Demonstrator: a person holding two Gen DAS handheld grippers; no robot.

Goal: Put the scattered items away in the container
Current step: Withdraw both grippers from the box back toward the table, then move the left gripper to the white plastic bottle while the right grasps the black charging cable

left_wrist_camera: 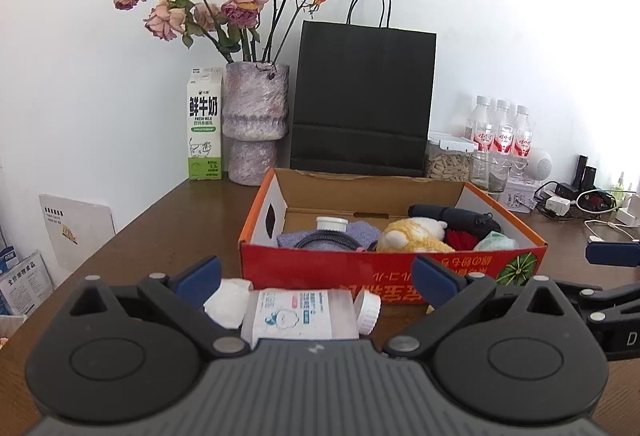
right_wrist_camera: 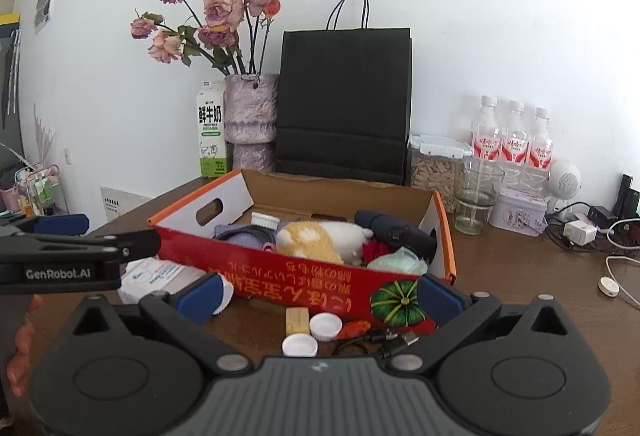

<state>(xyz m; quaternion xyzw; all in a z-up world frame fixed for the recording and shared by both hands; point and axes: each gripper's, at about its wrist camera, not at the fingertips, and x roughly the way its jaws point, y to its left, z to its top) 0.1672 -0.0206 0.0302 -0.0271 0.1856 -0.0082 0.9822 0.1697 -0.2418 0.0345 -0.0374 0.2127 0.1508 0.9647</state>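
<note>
We held the left gripper (left_wrist_camera: 316, 278) spread wide around a bottle (left_wrist_camera: 300, 314) lying at six o'clock, ready to grasp. Our right gripper (right_wrist_camera: 320, 294), also spread, framed two caps (right_wrist_camera: 326, 326). The box (left_wrist_camera: 384, 268) waited at twelve.

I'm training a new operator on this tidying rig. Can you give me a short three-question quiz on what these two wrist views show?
1. True or false: the plush toy already lies inside the red box.
2. What lies between the fingers of the open left gripper? A) clear bottle B) milk carton C) glass
3. How many loose white caps lie before the right gripper?

Key: 1 true; 2 A, the clear bottle, on its side; 3 two.
</note>
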